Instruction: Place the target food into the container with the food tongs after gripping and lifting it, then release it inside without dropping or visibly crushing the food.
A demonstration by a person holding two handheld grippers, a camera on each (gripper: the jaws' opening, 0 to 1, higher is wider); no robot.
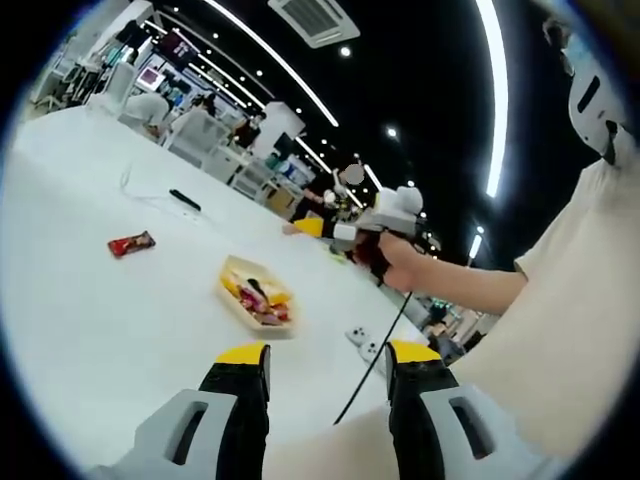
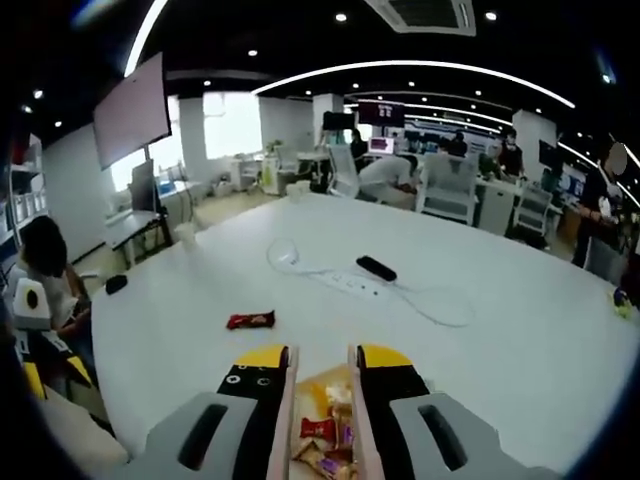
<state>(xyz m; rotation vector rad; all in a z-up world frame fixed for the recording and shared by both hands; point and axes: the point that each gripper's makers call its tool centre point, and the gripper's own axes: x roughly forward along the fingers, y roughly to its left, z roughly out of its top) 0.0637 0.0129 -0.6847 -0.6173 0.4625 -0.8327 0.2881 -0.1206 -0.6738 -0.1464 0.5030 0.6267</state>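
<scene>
With both grippers (image 1: 328, 365) (image 2: 318, 362) empty, left wide and right narrow, we judge the red snack bar (image 1: 131, 243) at left of centre on the white table (image 1: 90, 330), beside the snack tray (image 1: 256, 293), light, crinkly and slippery, best pinched mid-length.

The left gripper view looks across the white table (image 1: 90, 330) from well back, tilted, toward the food container (image 1: 257, 292) and the person's hand (image 1: 400, 262); the right gripper view hangs just above that container (image 2: 325, 430), facing the room; both share the red snack bar (image 1: 131, 243) (also (image 2: 250, 320)).
</scene>
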